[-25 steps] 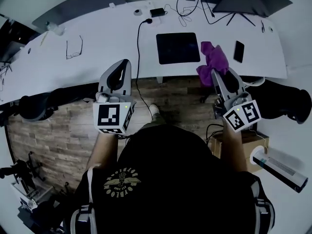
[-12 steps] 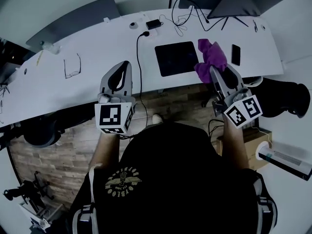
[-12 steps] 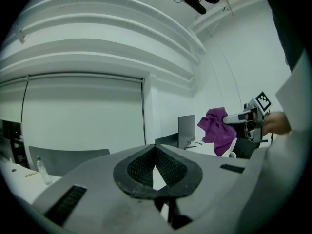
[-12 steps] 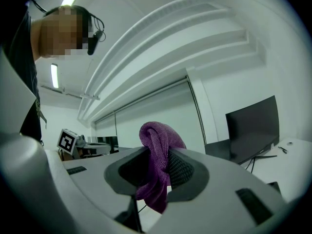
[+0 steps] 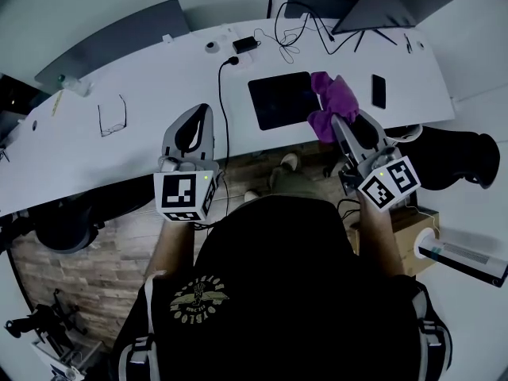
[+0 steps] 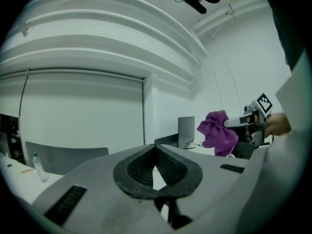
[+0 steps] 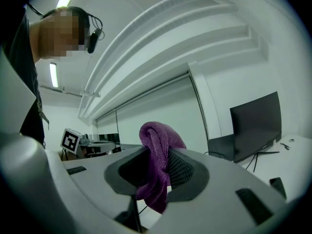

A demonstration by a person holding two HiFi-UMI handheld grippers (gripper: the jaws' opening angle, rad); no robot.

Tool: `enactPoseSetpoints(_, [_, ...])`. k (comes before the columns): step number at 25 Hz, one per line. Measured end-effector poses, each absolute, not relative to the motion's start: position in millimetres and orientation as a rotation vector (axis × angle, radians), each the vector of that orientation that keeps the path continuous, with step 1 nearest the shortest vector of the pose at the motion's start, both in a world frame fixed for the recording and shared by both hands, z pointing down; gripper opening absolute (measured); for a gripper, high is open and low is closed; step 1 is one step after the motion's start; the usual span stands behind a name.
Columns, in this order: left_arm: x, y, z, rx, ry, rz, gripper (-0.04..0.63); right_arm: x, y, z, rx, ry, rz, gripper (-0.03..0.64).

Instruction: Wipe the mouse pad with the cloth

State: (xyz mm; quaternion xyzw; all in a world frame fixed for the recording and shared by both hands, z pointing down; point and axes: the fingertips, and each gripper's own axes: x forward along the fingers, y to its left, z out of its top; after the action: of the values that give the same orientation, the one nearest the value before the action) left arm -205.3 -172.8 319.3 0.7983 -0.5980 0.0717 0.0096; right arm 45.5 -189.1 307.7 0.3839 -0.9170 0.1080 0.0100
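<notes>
Shifted left since the earlier frame, one purple cloth [image 5: 332, 101] now overlaps the right edge of one black mouse pad [image 5: 278, 100], clamped in my right gripper [image 5: 337, 122]. My left gripper [image 5: 198, 111], jaws together and empty, hovers over the desk's [image 5: 159, 78] near edge. One phone [image 5: 379, 91] lies right of the cloth, one cable [image 5: 225, 94] left of the pad, one pair of glasses [image 5: 111, 116] far left.

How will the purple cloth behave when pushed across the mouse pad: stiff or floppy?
Probably floppy: the cloth bunches above the fingers of the right gripper and droops below. Likely light, since one pinched fold carries it. It may crumple rather than slide flat on the mouse pad.
</notes>
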Motion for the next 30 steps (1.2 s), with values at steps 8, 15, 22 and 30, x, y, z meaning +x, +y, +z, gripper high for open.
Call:
enactPoseSetpoints(8, [-240,-169,329,2.389,-1.966,0.258,0.002,8,-205,327,1.055,-2.899,0.397,0.104])
enactPoseSetpoints(15, [-257,-179,335,2.317,-2.025,0.278,0.002,-18,-232,337,0.936,-2.918,0.426,0.104])
enactPoseSetpoints(22, [-259,-199,355,2.251,-2.029,0.323,0.002,-38,-264,377,0.824,-2.892,0.495,0.103])
enactPoseSetpoints(30, [-255,-224,390,2.186,-2.004,0.373,0.002,-56,-305,461,0.741,-2.817,0.649,0.104])
